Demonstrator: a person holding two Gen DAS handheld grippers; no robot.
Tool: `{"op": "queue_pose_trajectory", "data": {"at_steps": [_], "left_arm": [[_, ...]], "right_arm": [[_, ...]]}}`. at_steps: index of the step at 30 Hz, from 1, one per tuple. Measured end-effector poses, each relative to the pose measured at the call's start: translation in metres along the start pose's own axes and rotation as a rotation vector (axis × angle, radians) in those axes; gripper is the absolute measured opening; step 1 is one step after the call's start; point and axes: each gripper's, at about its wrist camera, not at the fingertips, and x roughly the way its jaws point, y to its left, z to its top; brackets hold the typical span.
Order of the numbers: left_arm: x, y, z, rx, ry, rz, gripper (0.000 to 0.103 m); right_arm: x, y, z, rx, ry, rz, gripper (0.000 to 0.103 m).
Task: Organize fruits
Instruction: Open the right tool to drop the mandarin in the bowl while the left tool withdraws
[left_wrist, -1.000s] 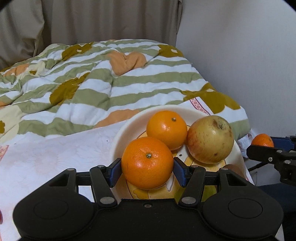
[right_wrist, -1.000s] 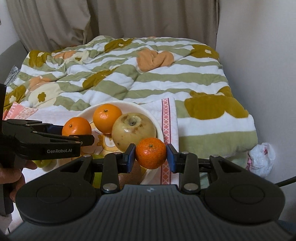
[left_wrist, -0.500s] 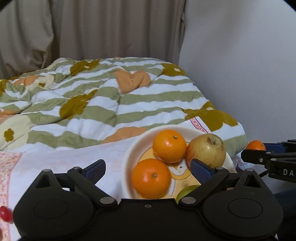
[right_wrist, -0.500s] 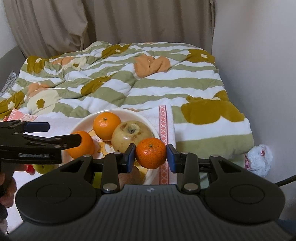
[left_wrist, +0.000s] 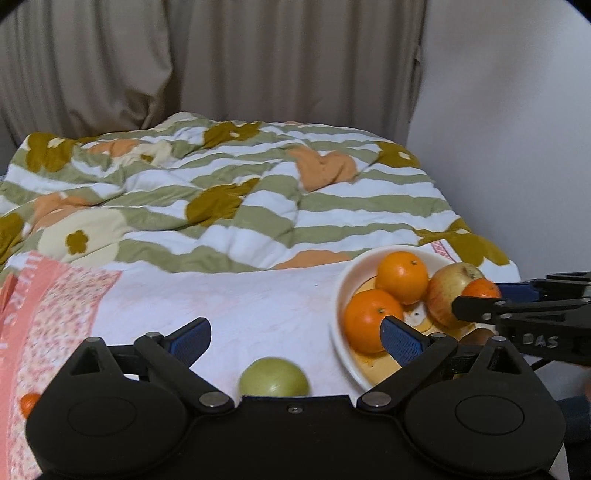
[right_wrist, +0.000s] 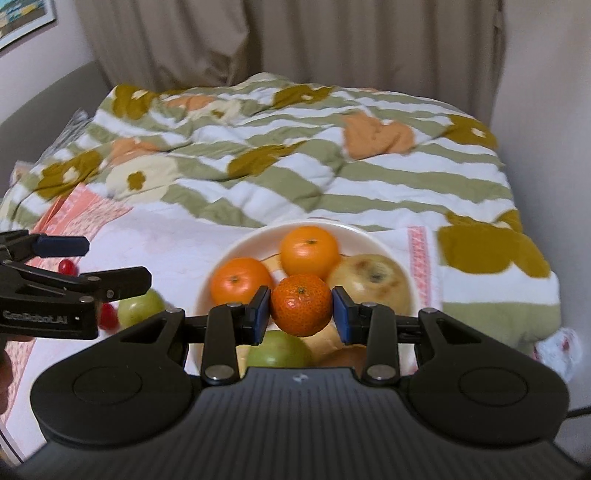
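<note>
The left hand-held gripper has just been opening and now stands spread wide with nothing between its jaws; the big orange it clamped a second ago sits in the white bowl, beside a second orange and a yellowish apple. That piece looks delivered, and the left side has swung off the bowl: a green apple on the white cloth is now right ahead of its open jaws, likely the next pick. Over on the right, the right hand-held gripper is clenched on a small mandarin, as it was a second ago, and has drifted over the bowl from its right edge, so a drop there seems close. Small red fruits lie loose on the cloth at the left, so sorting isn't finished.
</note>
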Motion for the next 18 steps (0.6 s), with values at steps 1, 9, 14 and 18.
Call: {"op": "queue_pose_trajectory", "data": {"at_steps": [1,9,14,18], "left_arm": [[-0.003,0.002,-0.002,-0.006,-0.001,0.007,0.100],[-0.016,0.022,-0.015,-0.057,-0.002,0.052,0.100],[-0.021,0.028,-0.024,-0.075,-0.001,0.070,0.100],[-0.030,0.028,-0.029,-0.085,-0.015,0.078,0.100]], "right_arm": [[0.003,0.004,0.000,-0.014,0.004,0.011,0.051],[0.021,0.034,-0.010,-0.110,0.028,0.072,0.052],[0.016,0.040,-0.015,-0.138,-0.006,0.093,0.067],[0.009,0.041,-0.018,-0.136,-0.038,0.073,0.100]]}}
